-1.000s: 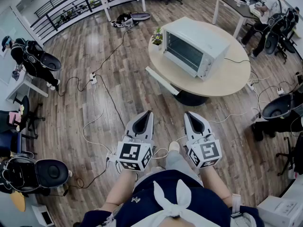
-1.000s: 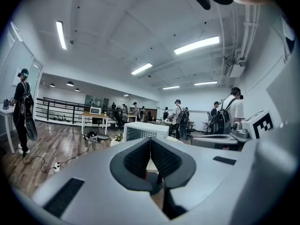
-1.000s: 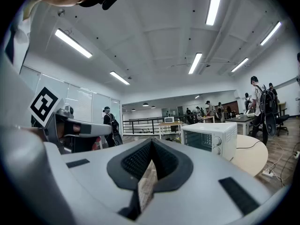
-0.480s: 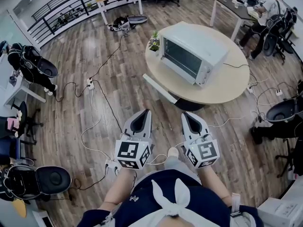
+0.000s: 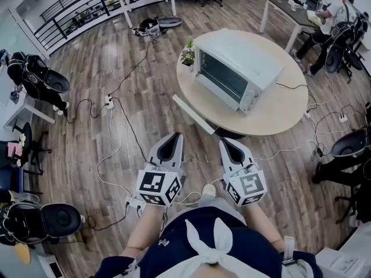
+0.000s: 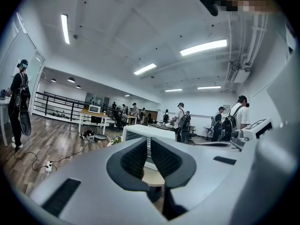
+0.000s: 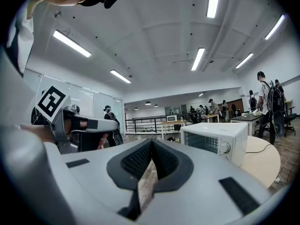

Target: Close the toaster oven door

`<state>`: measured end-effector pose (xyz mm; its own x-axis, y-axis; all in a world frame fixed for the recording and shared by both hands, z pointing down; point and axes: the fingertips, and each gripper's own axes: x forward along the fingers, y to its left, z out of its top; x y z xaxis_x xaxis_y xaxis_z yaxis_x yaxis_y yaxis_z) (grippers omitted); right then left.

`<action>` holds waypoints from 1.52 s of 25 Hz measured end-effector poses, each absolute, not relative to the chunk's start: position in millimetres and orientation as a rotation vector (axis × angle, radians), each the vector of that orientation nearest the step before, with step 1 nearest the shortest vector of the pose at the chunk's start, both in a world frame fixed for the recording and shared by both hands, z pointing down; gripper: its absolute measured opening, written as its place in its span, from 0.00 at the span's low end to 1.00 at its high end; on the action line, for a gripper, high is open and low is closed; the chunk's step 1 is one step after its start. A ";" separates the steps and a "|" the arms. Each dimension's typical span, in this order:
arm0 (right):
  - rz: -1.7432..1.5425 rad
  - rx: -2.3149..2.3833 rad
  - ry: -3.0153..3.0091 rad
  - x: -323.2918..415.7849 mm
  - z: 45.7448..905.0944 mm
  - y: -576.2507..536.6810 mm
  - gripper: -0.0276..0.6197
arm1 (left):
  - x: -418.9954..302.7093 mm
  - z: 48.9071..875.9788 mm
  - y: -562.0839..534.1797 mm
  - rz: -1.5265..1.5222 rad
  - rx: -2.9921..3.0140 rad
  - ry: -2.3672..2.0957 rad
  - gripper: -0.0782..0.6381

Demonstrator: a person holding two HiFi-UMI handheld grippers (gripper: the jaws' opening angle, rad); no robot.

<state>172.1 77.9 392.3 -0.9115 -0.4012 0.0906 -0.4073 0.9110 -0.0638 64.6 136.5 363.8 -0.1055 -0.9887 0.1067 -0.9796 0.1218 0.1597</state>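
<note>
Both grippers have drawn closer to the round beige wooden table (image 5: 278, 112) across the brown plank floor (image 5: 145, 74), side by side and level. The white left gripper (image 5: 173, 138) is clenched, with nothing between its ribbed black pads (image 6: 133, 158). The white right gripper (image 5: 225, 142) is likewise closed and empty. By the table's left edge, as the head view shows it, stands the boxy white toaster oven (image 5: 246, 54), well apart from both grippers. Its flat door (image 5: 194, 113) is folded down open, jutting past the rim. A small green potted plant (image 5: 188, 54) sits just beside the oven's left end.
</note>
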 end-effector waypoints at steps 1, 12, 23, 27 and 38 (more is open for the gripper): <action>0.127 0.624 -2.992 170.3 393.5 74.3 0.05 | 63.7 364.6 132.5 -0.069 1.965 -2.203 0.14; 0.164 0.437 -2.947 154.0 418.9 44.0 0.24 | 44.3 391.6 93.5 0.020 1.880 -2.222 0.30; 0.253 0.470 -2.880 157.0 446.5 24.8 0.29 | 27.2 425.0 82.9 0.103 1.821 -2.146 0.37; 0.281 0.486 -2.845 152.2 458.4 12.1 0.31 | 16.2 440.0 65.6 0.133 1.827 -2.099 0.37; 0.383 0.614 -2.727 128.4 486.9 -16.5 0.33 | -39.7 454.2 18.5 0.248 1.872 -1.992 0.37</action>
